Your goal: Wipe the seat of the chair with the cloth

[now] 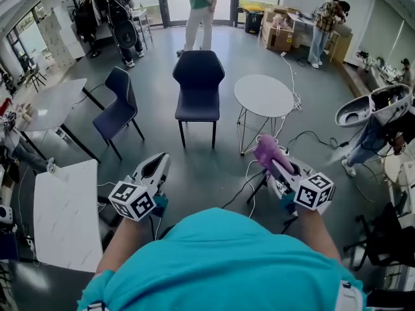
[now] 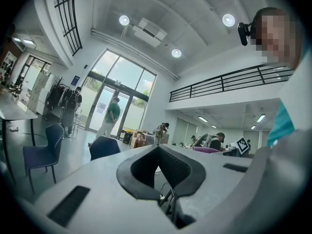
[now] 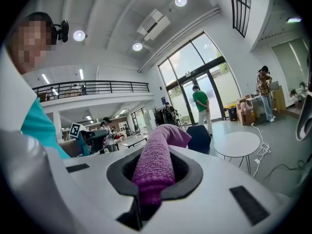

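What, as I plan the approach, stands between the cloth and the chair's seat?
Nothing visible: only floor separates the cloth, clamped in the right tool, from the dark chair's seat ahead. The round table stands right of that path.

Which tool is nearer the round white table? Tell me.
Right. The right tool, shut on the purple cloth, is just before the round white table; the left tool is farther off to its left.

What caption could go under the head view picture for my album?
Right gripper holds the purple cloth, left gripper is shut on nothing, and the dark chair stands ahead.
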A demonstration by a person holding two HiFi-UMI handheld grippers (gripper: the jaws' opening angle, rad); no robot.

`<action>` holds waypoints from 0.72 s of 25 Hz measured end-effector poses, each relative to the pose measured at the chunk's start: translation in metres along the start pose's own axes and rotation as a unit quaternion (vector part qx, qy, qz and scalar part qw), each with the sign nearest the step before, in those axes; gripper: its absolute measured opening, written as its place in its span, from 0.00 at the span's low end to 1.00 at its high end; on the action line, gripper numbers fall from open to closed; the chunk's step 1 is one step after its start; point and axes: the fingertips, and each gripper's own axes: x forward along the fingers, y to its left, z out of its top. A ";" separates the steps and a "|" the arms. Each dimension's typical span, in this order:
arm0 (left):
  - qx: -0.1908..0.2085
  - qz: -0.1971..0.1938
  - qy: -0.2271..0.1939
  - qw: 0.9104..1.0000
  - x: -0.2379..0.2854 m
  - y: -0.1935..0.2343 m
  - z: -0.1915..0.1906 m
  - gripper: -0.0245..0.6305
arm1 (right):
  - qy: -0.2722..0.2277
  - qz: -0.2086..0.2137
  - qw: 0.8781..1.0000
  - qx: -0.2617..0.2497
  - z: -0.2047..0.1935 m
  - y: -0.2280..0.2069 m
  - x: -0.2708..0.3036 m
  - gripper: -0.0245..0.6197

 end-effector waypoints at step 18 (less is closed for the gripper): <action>-0.022 -0.034 -0.007 0.999 0.051 0.198 0.039 0.04 | -0.007 -0.014 1.000 -0.003 0.039 0.016 0.197 0.11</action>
